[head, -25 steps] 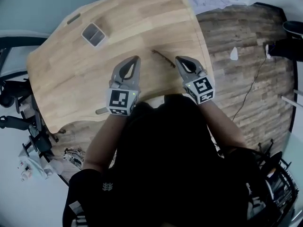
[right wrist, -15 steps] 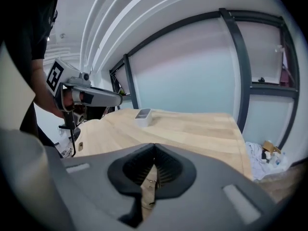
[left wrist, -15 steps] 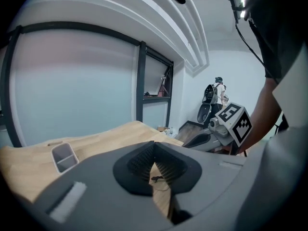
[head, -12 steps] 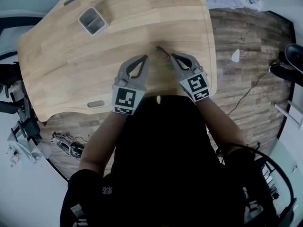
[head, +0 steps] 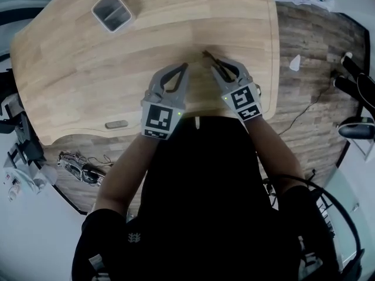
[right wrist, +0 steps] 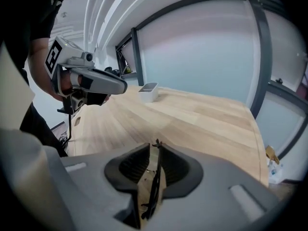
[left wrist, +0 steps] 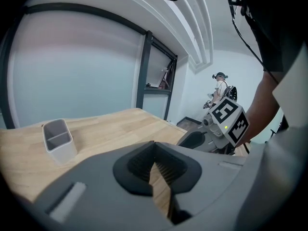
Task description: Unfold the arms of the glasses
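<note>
The left gripper hovers low over the near part of the table, jaws closed together with nothing between them; only bare wood shows past them in its own view. Just beside it, the right gripper points down at the wood; its jaws have just been opening and stand partly apart. The glasses are between them, thin dark frame close to the right pad with a strip of wood showing on the other side, so the pads do not seem to press on it.

The glasses lie on the near right part of the table, apparently folded flat, at the right gripper's tips and near the left's. They look light, thin and fairly stiff, yet easy to bend, with small hinges that are probably fragile; on smooth wood they will likely slide if nudged.

The safest hold is probably a light pinch on the front frame or bridge with one gripper. The other can then catch an arm near its free end and swing it about the hinge; squeezing a lens or twisting an arm risks damage. Farther off, well apart, a grey bin stands at the table's far left.
</note>
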